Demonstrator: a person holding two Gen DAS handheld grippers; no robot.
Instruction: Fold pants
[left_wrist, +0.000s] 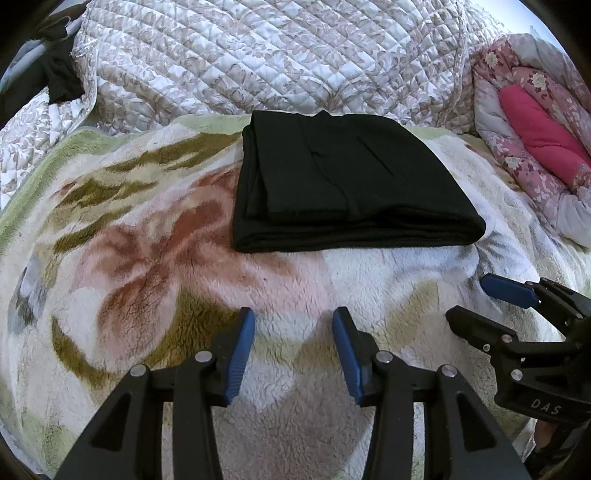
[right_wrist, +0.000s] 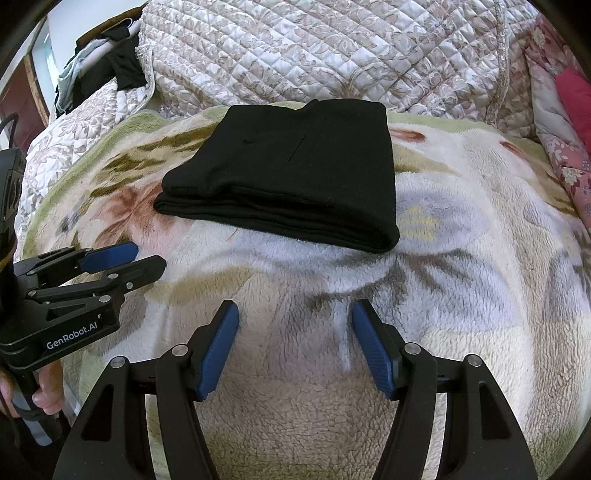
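Note:
The black pants lie folded in a compact rectangle on the fleece blanket; they also show in the right wrist view. My left gripper is open and empty, hovering over the blanket short of the pants' near edge. My right gripper is open and empty, also short of the pants. Each gripper shows in the other's view: the right gripper at the right, the left gripper at the left, both apart from the pants.
A quilted cream bedspread rises behind the pants. A pink floral quilt is bunched at the right. Dark clothes hang at the far left. The floral fleece blanket covers the surface around the pants.

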